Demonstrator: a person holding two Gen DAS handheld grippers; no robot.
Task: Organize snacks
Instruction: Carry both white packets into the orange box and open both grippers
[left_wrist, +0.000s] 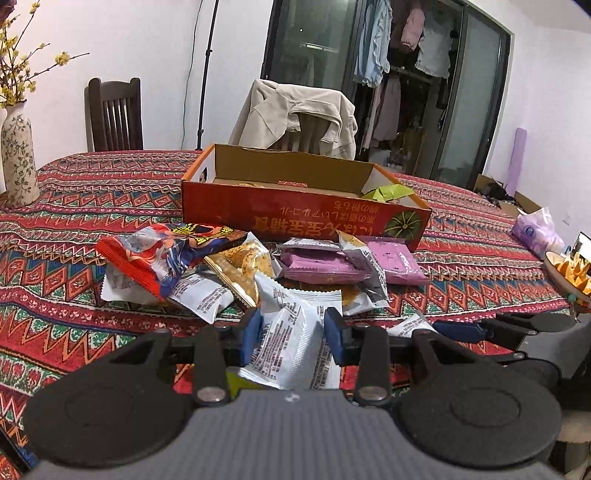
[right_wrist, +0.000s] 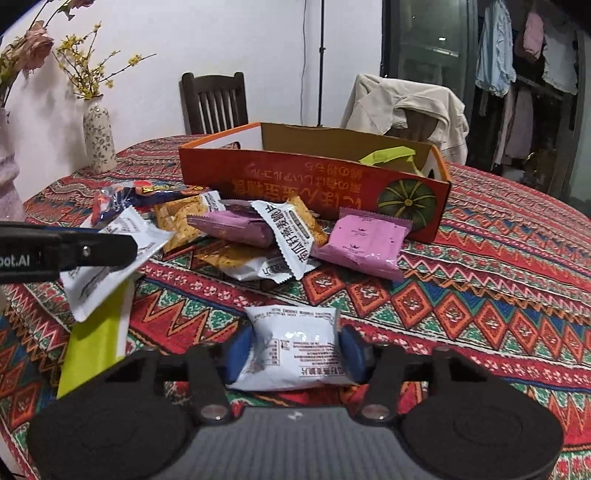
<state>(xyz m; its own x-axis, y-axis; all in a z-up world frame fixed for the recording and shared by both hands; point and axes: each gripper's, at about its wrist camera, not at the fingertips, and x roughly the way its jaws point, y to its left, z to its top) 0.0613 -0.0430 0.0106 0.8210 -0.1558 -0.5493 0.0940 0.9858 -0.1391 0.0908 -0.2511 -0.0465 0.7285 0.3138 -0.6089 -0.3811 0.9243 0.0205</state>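
Observation:
In the left wrist view my left gripper (left_wrist: 293, 328) is shut on a white snack packet (left_wrist: 295, 343), held above the table, with a yellow-green packet hanging under it. From the right wrist view the left gripper (right_wrist: 110, 251) shows side-on with both packets (right_wrist: 99, 280). My right gripper (right_wrist: 295, 352) is low over the tablecloth, its blue pads pressing the sides of another white packet (right_wrist: 291, 339). A pile of snack packets (left_wrist: 258, 269) lies in front of the orange-red cardboard box (left_wrist: 295, 210), which holds a yellow-green packet (right_wrist: 388, 155).
Two purple packets (right_wrist: 362, 243) lie nearest the box (right_wrist: 314, 184). A flowered vase (left_wrist: 18, 155) stands at the table's left, a tissue pack (left_wrist: 535, 229) and a bowl of chips (left_wrist: 569, 273) at its right. Behind are a dark chair (right_wrist: 214, 99) and a chair draped with a beige jacket (left_wrist: 295, 118).

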